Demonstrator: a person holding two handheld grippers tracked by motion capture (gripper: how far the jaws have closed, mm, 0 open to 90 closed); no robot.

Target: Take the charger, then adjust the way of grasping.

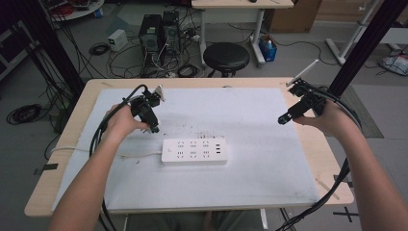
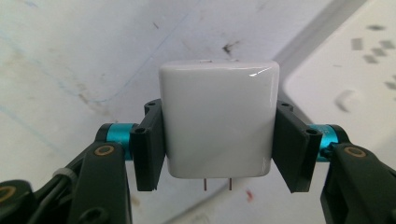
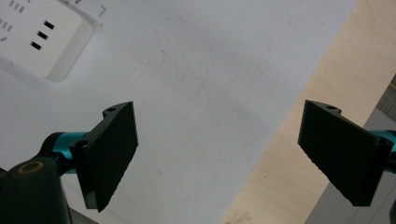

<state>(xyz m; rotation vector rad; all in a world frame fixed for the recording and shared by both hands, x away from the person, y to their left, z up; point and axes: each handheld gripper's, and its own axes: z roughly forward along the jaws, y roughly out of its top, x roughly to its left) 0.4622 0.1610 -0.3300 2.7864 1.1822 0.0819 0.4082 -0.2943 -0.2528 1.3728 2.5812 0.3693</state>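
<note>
A glossy white plug-in charger (image 2: 218, 116) with two metal prongs pointing back toward the camera sits between the pads of my left gripper (image 2: 219, 140), which is shut on its two sides. That gripper (image 1: 154, 127) hangs a little above the white mat, just up and left of a white power strip (image 1: 194, 151). One corner of the strip (image 2: 355, 70) lies beyond the charger to the right. My right gripper (image 1: 284, 119) is held over the mat's right side with its jaws wide open (image 3: 229, 149) and nothing between them. The strip's end (image 3: 42, 32) lies far off to its upper left.
A white mat (image 1: 250, 183) covers most of the wooden table (image 1: 332, 159). The strip's white cord (image 1: 139, 155) runs left off the table. Behind the table stand a black stool (image 1: 226, 55) and computer towers (image 1: 159, 31) among cables on the floor.
</note>
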